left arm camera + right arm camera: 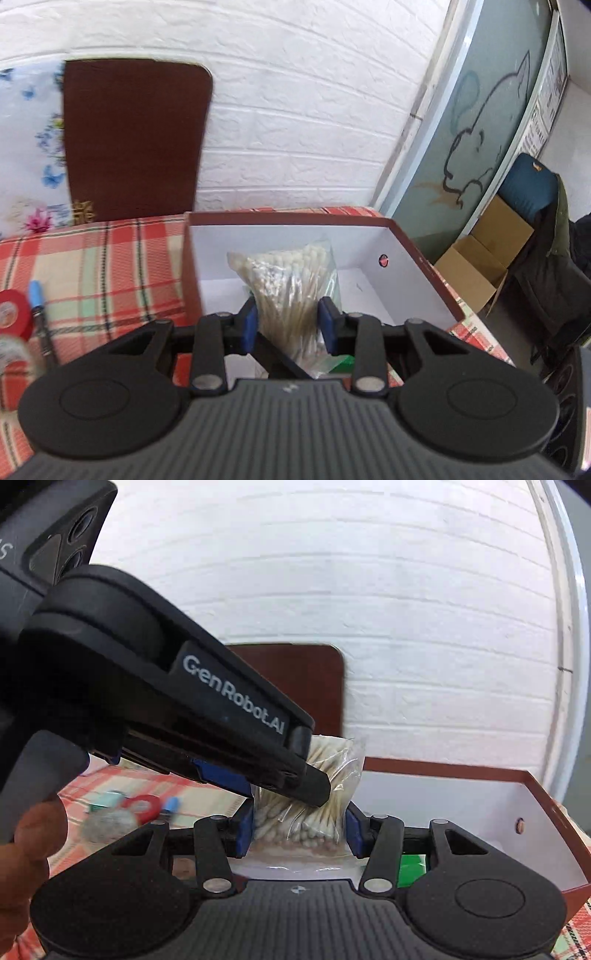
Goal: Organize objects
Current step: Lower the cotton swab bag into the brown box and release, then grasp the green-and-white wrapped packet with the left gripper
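A clear bag of cotton swabs [291, 291] is held over the open brown box with white inside [406, 295]. My left gripper [290, 325] is shut on the bag, blue pads pressing its lower part. In the right wrist view the same bag [317, 812] sits between my right gripper [300, 830] pads, which touch its sides. The left gripper [295, 790] crosses in from the upper left and clamps the bag from above. The box [535, 812] lies to the right.
On the plaid cloth [110, 258] at left lie a red tape roll [13, 312], a blue-capped pen [38, 310] and a grey ball [107, 823]. A brown box lid [133, 140] leans on the brick wall. Something green [412, 864] lies in the box.
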`<state>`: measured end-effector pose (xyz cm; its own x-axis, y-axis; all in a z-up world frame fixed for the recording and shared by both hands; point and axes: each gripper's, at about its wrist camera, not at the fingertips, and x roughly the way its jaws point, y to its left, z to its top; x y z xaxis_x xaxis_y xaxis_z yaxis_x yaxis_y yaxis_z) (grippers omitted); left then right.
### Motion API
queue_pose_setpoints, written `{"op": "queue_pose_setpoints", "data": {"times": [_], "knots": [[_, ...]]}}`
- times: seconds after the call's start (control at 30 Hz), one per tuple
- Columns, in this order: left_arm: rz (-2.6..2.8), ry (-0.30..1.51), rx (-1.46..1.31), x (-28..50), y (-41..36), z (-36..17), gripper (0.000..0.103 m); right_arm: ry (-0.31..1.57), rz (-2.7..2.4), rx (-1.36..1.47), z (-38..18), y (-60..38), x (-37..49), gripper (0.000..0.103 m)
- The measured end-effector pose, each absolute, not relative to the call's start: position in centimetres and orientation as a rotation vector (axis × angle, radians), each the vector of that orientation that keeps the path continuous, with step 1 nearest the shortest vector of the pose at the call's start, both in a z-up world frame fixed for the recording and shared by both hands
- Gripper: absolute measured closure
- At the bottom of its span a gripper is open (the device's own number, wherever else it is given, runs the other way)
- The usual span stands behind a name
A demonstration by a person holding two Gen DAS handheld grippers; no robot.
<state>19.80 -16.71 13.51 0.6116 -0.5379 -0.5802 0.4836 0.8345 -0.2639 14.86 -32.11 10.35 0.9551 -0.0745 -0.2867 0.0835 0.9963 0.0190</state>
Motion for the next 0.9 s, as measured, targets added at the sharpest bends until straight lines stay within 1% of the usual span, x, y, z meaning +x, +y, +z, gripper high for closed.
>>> {"op": "queue_pose_setpoints", "data": {"times": [0.03, 0.07, 0.1, 0.17, 0.23, 0.27, 0.37, 0.47, 0.57, 0.67, 0.77, 0.9], "knots": [[-0.577, 0.713, -0.066, 20.4, -17.6, 12.9, 0.059, 0.301, -0.098, 0.039, 9.9, -32.8, 15.4, 0.046], [-0.557, 0.730, -0.040, 20.9, -18.3, 12.3, 0.053, 0.314, -0.116, 0.041, 9.5, -33.2, 15.9, 0.040], [-0.527, 0.740, -0.017, 21.3, -18.7, 11.7, 0.053, 0.330, -0.141, 0.045, 9.0, -33.6, 16.3, 0.032], [-0.496, 0.750, -0.006, 21.6, -18.6, 11.3, 0.052, 0.335, -0.166, 0.071, 8.5, -34.2, 16.2, 0.033], [-0.504, 0.737, -0.028, 20.8, -17.5, 11.6, 0.052, 0.301, -0.178, 0.108, 8.5, -34.4, 15.0, 0.034], [-0.509, 0.716, -0.035, 20.2, -16.6, 11.9, 0.049, 0.272, -0.184, 0.121, 8.6, -34.2, 14.1, 0.034], [-0.486, 0.628, -0.044, 17.2, -13.3, 13.0, 0.045, 0.151, -0.188, 0.133, 8.5, -32.2, 10.6, 0.034], [-0.413, 0.591, -0.059, 14.4, -8.6, 12.3, 0.042, 0.094, -0.176, 0.063, 8.3, -29.1, 8.3, 0.034], [-0.257, 0.648, -0.045, 13.1, -3.4, 9.4, 0.042, 0.136, -0.084, 0.036, 7.8, -26.0, 7.6, 0.033], [-0.093, 0.731, -0.057, 12.2, 2.3, 6.2, 0.042, 0.239, 0.044, 0.002, 6.4, -21.8, 9.0, 0.034], [0.032, 0.752, -0.077, 11.1, 7.8, 3.8, 0.042, 0.344, 0.159, -0.020, 4.9, -18.3, 10.5, 0.038], [0.171, 0.755, -0.066, 10.7, 14.7, 1.4, 0.042, 0.419, 0.256, -0.093, 4.6, -14.8, 12.6, 0.038]]}}
